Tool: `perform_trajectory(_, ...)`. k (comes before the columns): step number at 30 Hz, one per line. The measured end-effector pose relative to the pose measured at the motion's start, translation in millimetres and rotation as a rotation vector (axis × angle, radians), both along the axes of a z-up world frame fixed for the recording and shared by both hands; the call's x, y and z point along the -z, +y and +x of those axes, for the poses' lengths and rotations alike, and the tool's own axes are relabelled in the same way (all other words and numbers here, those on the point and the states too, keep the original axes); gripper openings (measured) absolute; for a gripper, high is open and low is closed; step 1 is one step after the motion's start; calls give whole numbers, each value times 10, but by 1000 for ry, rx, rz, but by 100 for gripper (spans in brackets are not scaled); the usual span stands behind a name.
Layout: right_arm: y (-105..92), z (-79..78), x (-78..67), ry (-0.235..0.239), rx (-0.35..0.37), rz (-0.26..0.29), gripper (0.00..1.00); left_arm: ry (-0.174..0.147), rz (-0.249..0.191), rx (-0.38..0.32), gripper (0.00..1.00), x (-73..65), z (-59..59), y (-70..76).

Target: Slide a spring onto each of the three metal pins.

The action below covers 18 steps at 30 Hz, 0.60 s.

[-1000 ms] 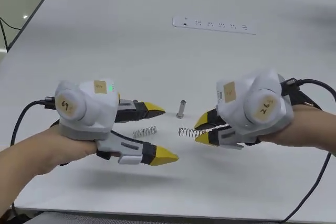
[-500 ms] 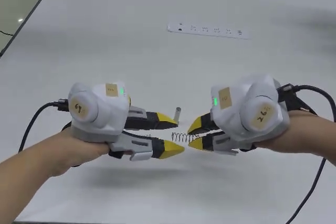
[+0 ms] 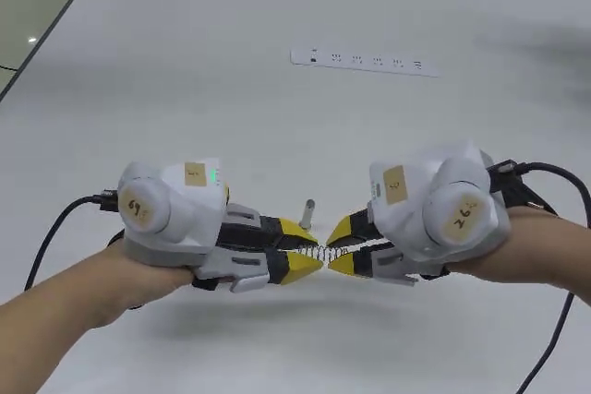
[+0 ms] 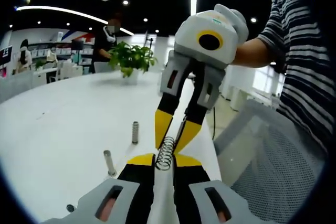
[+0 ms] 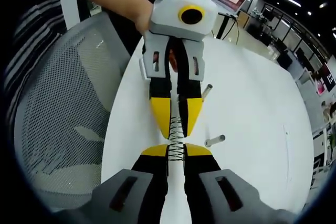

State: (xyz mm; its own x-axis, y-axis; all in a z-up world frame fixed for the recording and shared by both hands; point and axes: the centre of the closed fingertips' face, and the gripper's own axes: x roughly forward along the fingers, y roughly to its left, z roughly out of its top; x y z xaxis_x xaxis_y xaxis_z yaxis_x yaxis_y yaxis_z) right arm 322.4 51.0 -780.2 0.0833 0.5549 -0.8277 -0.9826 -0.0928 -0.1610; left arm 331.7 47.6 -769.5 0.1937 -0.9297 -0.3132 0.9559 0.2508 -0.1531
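white workbench (image 3: 185, 89) | power strip (image 3: 365, 60) far side | office plant (image 4: 131, 56) beyond | spring (image 3: 321, 253) off surface

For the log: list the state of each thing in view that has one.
Coiled metal spring: held in the air, one end in each gripper.
Left hand-held gripper: shut on the spring.
Right hand-held gripper: shut on the spring.
Short metal pin: upright, bare.
White power strip: flat on the table.

Thin coiled spring (image 3: 325, 252) level between both jaws
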Motion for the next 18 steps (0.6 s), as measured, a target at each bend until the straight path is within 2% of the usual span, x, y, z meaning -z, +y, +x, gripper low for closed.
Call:
perform_trajectory(11,-40,-6,-1,2,-4,1,7,5,5,47,2,-5,-24,-37)
perform_trajectory(18,-41,-46,-2,9,-7,17,8,15,13,79,2,-12,-79,-44)
